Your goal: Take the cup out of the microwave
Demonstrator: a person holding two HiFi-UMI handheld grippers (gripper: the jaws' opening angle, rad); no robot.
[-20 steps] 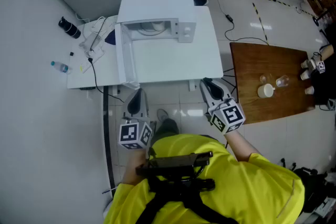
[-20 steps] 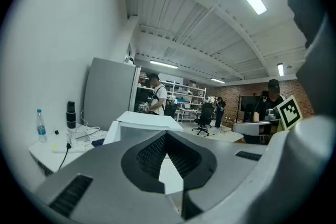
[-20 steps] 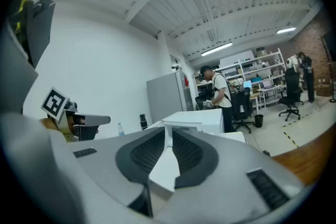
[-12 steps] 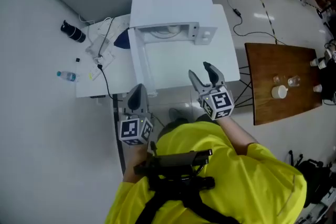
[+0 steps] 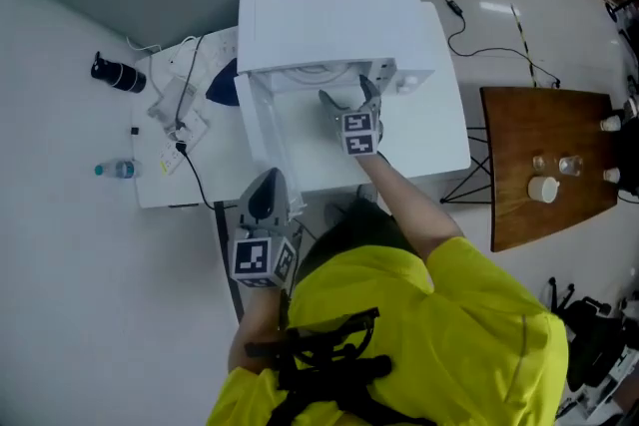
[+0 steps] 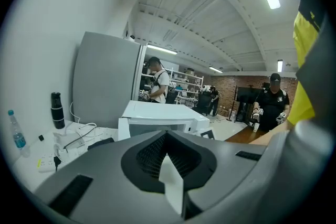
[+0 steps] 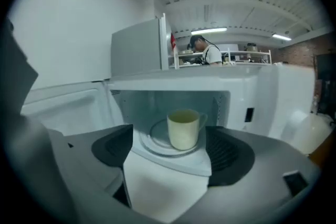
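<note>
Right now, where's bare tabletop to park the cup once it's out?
Bare: white table in front of the microwave, right of its open door; narrower strip along the microwave's right side. Crowded: table's left end, with cables, bottle, black flask.

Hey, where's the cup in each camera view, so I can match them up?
Head view: not visible; the right gripper is at the microwave mouth.
Left gripper view: not visible.
Right gripper view: cup at centre, inside the microwave, beyond open jaws.
Shared landmark: the white microwave.
</note>
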